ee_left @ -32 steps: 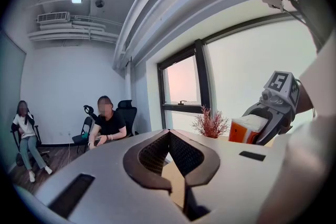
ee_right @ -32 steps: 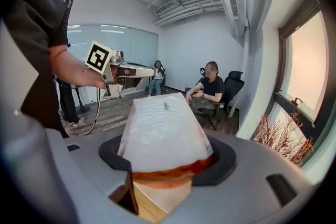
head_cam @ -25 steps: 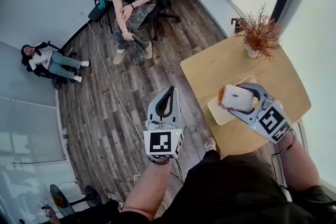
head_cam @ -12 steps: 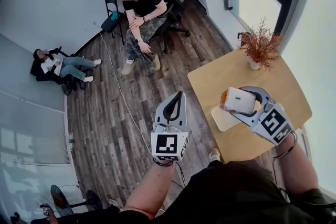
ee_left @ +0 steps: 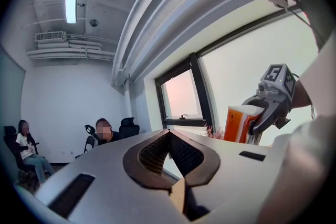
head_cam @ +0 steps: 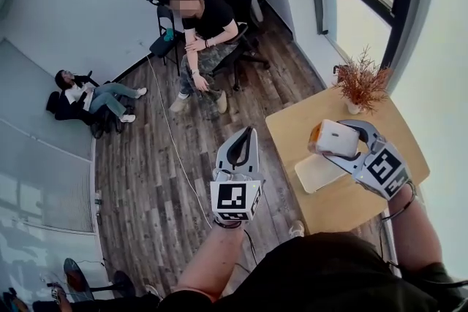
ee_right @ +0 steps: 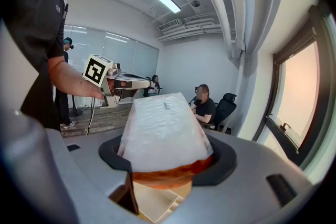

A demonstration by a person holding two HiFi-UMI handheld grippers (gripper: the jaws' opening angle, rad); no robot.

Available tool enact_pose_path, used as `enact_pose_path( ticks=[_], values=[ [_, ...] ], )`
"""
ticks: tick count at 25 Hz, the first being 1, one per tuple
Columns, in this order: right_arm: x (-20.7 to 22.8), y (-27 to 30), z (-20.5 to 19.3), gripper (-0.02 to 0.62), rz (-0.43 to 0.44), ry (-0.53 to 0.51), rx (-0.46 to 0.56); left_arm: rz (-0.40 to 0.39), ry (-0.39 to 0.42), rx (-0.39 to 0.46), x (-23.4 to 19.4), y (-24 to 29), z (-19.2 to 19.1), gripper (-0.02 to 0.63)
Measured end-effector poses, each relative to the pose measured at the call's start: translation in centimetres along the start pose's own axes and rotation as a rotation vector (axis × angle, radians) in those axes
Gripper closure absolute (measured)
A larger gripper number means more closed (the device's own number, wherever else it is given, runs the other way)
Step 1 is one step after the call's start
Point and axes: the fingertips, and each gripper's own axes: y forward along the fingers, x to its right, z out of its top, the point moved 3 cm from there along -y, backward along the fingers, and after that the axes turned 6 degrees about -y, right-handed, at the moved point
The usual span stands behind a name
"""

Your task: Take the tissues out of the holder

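My right gripper [head_cam: 338, 146] is shut on a tissue pack [head_cam: 333, 135], white on top with an orange side, and holds it in the air above the table [head_cam: 292, 120]. In the right gripper view the tissue pack [ee_right: 165, 128] fills the gap between the jaws of my right gripper [ee_right: 167, 159]. Below it the pale wooden holder [head_cam: 313, 175] lies on the table, and the holder [ee_right: 152, 202] also shows under the pack. My left gripper [head_cam: 240, 134] hangs over the floor to the left of the table, jaws together and nothing in them. In the left gripper view my left gripper [ee_left: 169, 136] faces the tissue pack [ee_left: 239, 123].
A potted dry plant [head_cam: 362, 80] stands at the table's far side by the window. Two people sit on chairs across the room, one [head_cam: 201, 25] near black office chairs, another [head_cam: 84, 95] by the left wall. A cable [head_cam: 172, 150] runs over the wooden floor.
The head view has swung, so the table sits further right and lower. The right gripper keeps its hold on the pack, which now shows further clear of the holder. The left gripper stays shut.
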Motion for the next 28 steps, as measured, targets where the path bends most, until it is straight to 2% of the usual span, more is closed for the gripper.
enact_pose_path(
  ticks=[13, 28],
  values=[
    [1.9, -1.4, 3.7, 0.302, -0.033, -0.062, 0.023, 0.013, 0.018, 0.079, -1.0, 0.0, 4.2, 0.601],
    [1.5, -0.9, 4.5, 0.302, -0.054, -0.071, 0.036, 0.005, 0.026, 0.086, -1.6, 0.0, 4.9, 0.601]
  ],
)
